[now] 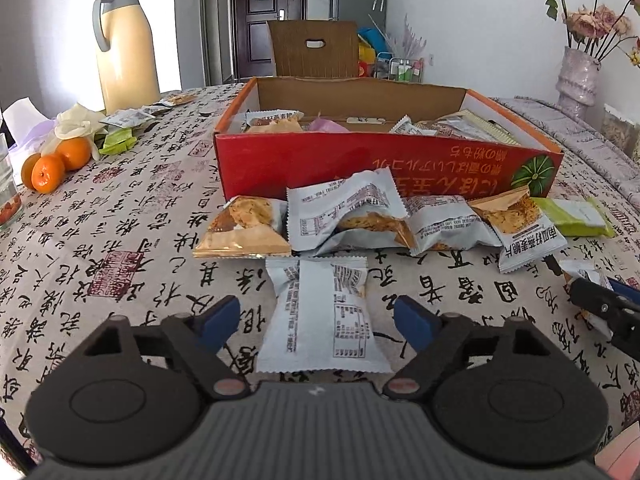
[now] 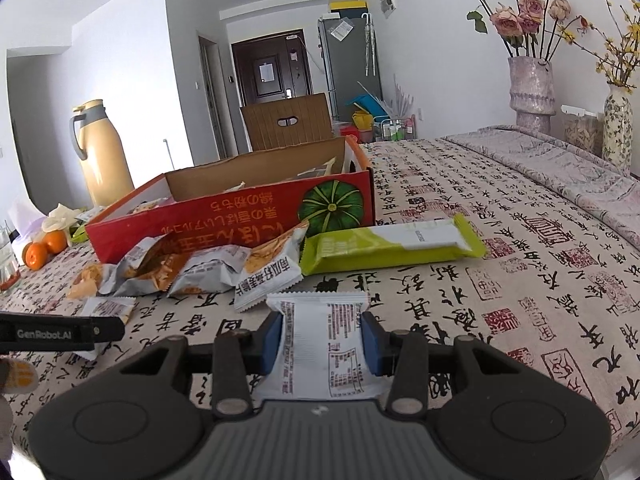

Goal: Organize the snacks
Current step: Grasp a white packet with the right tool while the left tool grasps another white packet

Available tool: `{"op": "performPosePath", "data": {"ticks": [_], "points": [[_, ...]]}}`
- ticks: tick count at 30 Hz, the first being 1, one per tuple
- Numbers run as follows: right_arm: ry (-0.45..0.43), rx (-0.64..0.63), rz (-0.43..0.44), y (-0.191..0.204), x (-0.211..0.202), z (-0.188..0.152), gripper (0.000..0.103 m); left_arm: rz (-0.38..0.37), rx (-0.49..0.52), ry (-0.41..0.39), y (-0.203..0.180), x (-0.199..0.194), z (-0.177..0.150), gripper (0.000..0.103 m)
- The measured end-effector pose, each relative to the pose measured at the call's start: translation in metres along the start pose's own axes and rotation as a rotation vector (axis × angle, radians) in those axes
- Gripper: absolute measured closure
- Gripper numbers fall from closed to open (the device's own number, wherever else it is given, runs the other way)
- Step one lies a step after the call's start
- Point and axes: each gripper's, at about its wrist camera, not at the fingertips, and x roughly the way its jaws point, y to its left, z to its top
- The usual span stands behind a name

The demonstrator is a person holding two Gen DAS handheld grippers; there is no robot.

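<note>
The left tool (image 1: 316, 322) stands with its blue pads wide apart, one on either side of a pale grey foil snack packet (image 1: 322, 314) that lies flat on the desk; the pads do not touch it. The right tool (image 2: 320, 344) has its blue pads pressed against the sides of a white-and-grey snack packet (image 2: 320, 344), gripping it just above the calligraphy-printed cloth (image 2: 500, 280) that covers the desk.

The landmark is the red cardboard box with a green pumpkin picture (image 1: 360, 164), open at the top and already holding several packets. Against its near wall lies a loose row of grey and orange snack packets (image 1: 360, 216), some overlapping. The left tool's packet lies just in front of that row. At the pumpkin end of the box rests a long green-and-white bar wrapper (image 2: 392, 246), with the right tool's packet just in front of it. Beyond the far end of the box stands a cream thermos jug (image 1: 124, 48), with oranges (image 1: 52, 164) near it.
</note>
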Motion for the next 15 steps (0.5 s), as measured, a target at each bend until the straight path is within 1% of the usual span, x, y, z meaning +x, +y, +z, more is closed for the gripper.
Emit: {"op": "performPosePath", "data": {"ticks": [2,3,5,7,10,15], "points": [[0.001,0.003,0.001,-0.0004,0.0000,-0.0008,0.062,-0.005,-0.003,0.010,-0.0007,0.0015,-0.0006,0.025],[0.000,0.004,0.003,-0.0009,0.0002,-0.0010,0.062,-0.007,-0.003,0.013,-0.0009,0.0024,-0.0013,0.031],[0.000,0.004,0.004,-0.0010,0.0000,-0.0012,0.062,-0.001,0.002,0.008,-0.0021,0.0015,-0.0019,0.036],[-0.001,0.004,0.005,-0.0013,-0.0003,-0.0015,0.062,-0.002,0.007,0.004,-0.0029,0.0005,-0.0020,0.046],[-0.001,0.004,0.005,-0.0013,-0.0004,-0.0015,0.062,-0.002,0.014,-0.003,-0.0031,-0.0008,-0.0034,0.050],[-0.002,0.003,0.005,-0.0012,-0.0008,-0.0020,0.062,-0.007,0.010,-0.006,-0.0013,-0.0045,-0.0058,0.052]]}}
